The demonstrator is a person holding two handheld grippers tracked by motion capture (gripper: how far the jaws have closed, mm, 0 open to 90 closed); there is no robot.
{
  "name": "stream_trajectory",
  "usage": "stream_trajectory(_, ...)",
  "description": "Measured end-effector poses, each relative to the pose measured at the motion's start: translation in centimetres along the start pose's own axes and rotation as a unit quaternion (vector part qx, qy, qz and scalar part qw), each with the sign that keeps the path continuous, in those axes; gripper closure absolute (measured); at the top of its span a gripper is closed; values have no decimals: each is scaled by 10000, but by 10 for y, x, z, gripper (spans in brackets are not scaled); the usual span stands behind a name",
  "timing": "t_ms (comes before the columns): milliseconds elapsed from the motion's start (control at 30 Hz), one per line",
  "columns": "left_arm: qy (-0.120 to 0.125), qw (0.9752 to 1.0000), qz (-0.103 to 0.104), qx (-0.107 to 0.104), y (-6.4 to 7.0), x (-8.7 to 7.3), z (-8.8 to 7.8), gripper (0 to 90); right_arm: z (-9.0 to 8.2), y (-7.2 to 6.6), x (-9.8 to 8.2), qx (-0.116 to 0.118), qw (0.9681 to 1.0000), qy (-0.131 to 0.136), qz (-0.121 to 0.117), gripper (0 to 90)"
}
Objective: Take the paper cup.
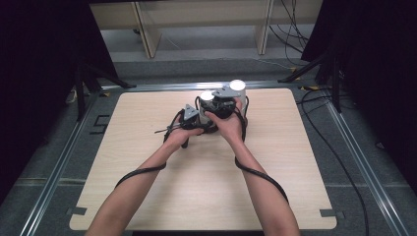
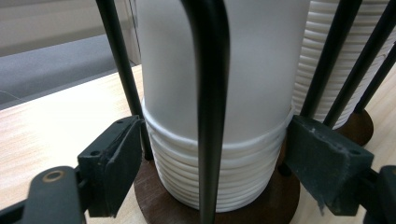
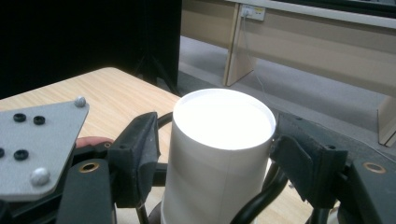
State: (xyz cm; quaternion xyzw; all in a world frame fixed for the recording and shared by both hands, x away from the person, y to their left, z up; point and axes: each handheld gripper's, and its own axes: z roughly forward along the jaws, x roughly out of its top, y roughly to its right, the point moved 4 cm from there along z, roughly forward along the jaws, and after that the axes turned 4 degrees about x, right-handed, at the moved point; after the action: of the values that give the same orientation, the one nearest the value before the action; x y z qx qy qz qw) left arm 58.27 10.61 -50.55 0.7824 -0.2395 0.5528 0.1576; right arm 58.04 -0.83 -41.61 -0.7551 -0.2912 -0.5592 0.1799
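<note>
1. I see both hands meet near the far middle of the worktop (image 1: pixel 147 187), around a black wire rack that holds white cup stacks on round brown bases.
2. My left hand-held gripper (image 2: pixel 212 154) sits low at the near stack (image 2: pixel 215 121). Its jaws flank the ribbed rims just above the brown base (image 2: pixel 154 196). The right pad looks to touch the rims; the left pad stands just beside them, with a thin rack rod between. I cannot tell whether they press.
3. A thick black rack rod (image 2: pixel 210 93) runs upright in front of that stack, between the jaws.
4. A second ribbed stack (image 2: pixel 327 60) stands just beside and behind the first, on its own base.
5. My right hand-held gripper (image 3: pixel 215 154) is at the top of the stack, one jaw on each side of the top cup (image 3: pixel 219 149). The pads stand apart from the cup wall on both sides, so the jaws are apart with the cup between them.
6. In the high view, the right hand-held gripper (image 1: pixel 220 105) is just beyond the left one (image 1: pixel 189 118), and the two white stack tops (image 1: pixel 237 86) show by them.
</note>
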Motion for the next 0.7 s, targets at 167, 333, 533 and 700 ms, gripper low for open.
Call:
stream_trajectory(167,28,10000,10,-10,1,0,1,196,4,0,1,-93,9999,-62,-49,321)
stream_trajectory(333,26,10000,7,-14,1,1,1,199,8,-1,2,-173,9998,-121,-50,316)
stream_trajectory(533,28,10000,15,-3,0,2,2,193,13,-1,3,-159,9998,-123,-62,320)
stream_trajectory(700,25,10000,12,-13,0,1,2,199,15,-2,3,-150,9998,-161,-21,323)
